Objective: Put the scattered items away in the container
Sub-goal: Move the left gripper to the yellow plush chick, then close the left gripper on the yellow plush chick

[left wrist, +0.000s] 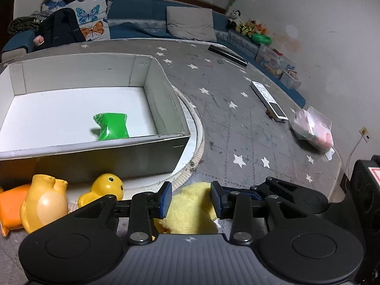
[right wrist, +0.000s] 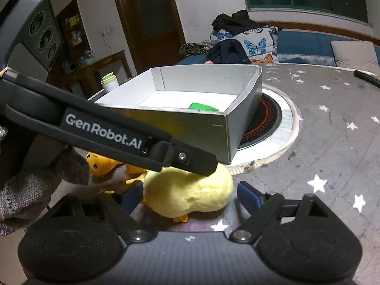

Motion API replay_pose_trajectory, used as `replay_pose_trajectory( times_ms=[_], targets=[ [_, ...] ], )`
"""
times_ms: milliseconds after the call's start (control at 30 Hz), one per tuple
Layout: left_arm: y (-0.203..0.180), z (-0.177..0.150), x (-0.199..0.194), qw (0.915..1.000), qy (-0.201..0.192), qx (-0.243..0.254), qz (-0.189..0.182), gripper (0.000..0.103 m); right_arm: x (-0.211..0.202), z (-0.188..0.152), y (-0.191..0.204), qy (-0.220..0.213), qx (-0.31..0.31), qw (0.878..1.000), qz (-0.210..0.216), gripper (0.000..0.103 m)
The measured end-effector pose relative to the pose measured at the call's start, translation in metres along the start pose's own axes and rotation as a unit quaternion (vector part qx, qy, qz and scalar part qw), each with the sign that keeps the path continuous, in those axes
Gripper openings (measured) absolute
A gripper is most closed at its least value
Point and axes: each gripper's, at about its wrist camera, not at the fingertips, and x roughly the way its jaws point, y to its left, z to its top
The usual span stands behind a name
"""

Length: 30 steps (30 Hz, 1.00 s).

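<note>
Left wrist view: left gripper (left wrist: 190, 198) sits low over the bench (left wrist: 237, 128), jaws at a moderate gap, one blue pad on each side of the yellow plush toy (left wrist: 190, 213). Pads look close to the plush; contact cannot be confirmed. The cardboard box (left wrist: 163, 140) stands just ahead and to the left, on a white round plate (left wrist: 198, 128) set in the bench. A green packet (left wrist: 111, 125) lies on the box floor near its front wall. Just in front of the box, left of the gripper: yellow duck toy (left wrist: 104, 190), yellow bear toy (left wrist: 44, 205), orange toy (left wrist: 10, 210), side by side. White remote (left wrist: 268, 101) and a pink plastic bag (left wrist: 313, 128) lie toward the bench's right edge; a black bar (left wrist: 227, 55) near the far edge.

Right wrist view: right gripper (right wrist: 191, 194) is spread wide, fingers either side of the yellow plush toy (right wrist: 190, 194), not touching it. The left gripper (right wrist: 114, 133) crosses the frame from the left, its tip on top of the plush. The cardboard box (right wrist: 223, 128) stands just behind the plush, green packet (right wrist: 201, 106) inside. The yellow duck toy (right wrist: 102, 163) shows to the plush's left.
</note>
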Motion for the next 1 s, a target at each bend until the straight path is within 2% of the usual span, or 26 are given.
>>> replay_pose_trajectory(
  times_ms=[33, 133, 333, 667, 800, 1000],
  targets=[
    [0.001, 0.0, -0.001, 1.0, 0.001, -0.003, 0.0, 0.039, 0.0, -0.001, 0.0, 0.0, 0.001, 1.0, 0.001, 0.08],
    [0.005, -0.003, -0.007, 0.9999, -0.002, -0.012, 0.003, 0.038, 0.001, -0.002, -0.003, 0.001, 0.011, 1.0, 0.01, 0.077],
    [0.012, -0.012, -0.017, 0.9998, -0.003, -0.021, 0.006, 0.04, 0.001, -0.002, 0.003, -0.003, -0.001, 1.0, 0.008, 0.076],
    [-0.001, -0.009, -0.024, 0.9988, 0.002, 0.048, 0.015, 0.04, -0.002, 0.001, 0.02, -0.008, -0.071, 0.997, -0.011, 0.077],
    [-0.004, -0.008, -0.028, 0.9978, 0.0, 0.065, 0.007, 0.04, 0.001, 0.004, 0.019, -0.007, -0.076, 0.997, -0.01, 0.077],
    [-0.01, -0.004, -0.017, 0.9939, 0.01, 0.107, 0.023, 0.041, 0.004, 0.007, 0.018, -0.006, -0.083, 0.996, -0.01, 0.077]
  ],
)
